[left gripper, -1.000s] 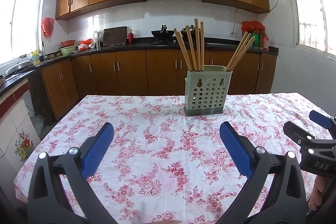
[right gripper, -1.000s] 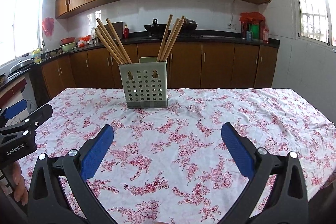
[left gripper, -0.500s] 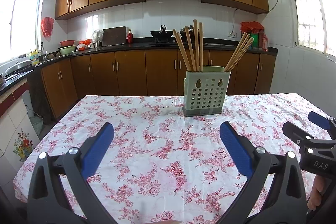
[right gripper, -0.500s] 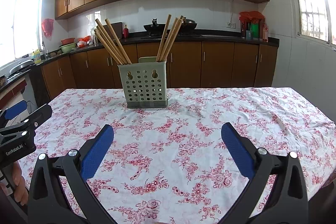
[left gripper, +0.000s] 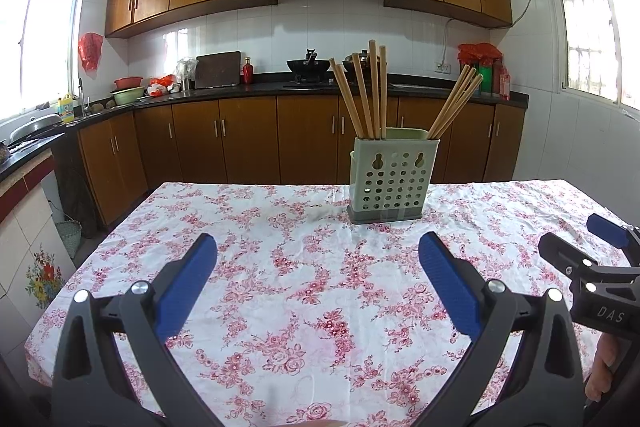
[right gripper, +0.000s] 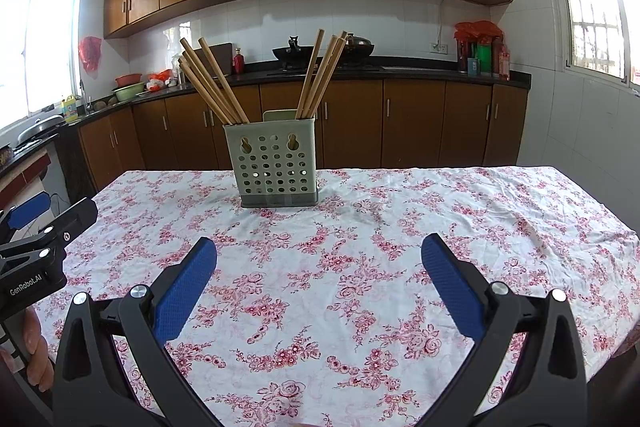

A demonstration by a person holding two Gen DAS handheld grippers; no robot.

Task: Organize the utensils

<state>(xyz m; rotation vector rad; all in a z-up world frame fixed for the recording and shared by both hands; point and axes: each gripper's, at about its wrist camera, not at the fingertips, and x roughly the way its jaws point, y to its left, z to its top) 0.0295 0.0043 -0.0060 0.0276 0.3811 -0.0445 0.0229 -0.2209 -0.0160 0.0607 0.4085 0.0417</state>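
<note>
Pale green perforated plastic utensil caddy (left gripper: 391,175), upright on the table with the pink floral cloth (left gripper: 280,267), right of centre in the left view; two bunches of wooden chopsticks (left gripper: 366,91) already standing in it. Left gripper (left gripper: 318,279) and right gripper (right gripper: 319,281): blue-padded jaws spread wide, empty, low in frame. Change over the last second: negligible, caddy barely shifted. No loose utensils visible; task likely complete or idle.
</note>
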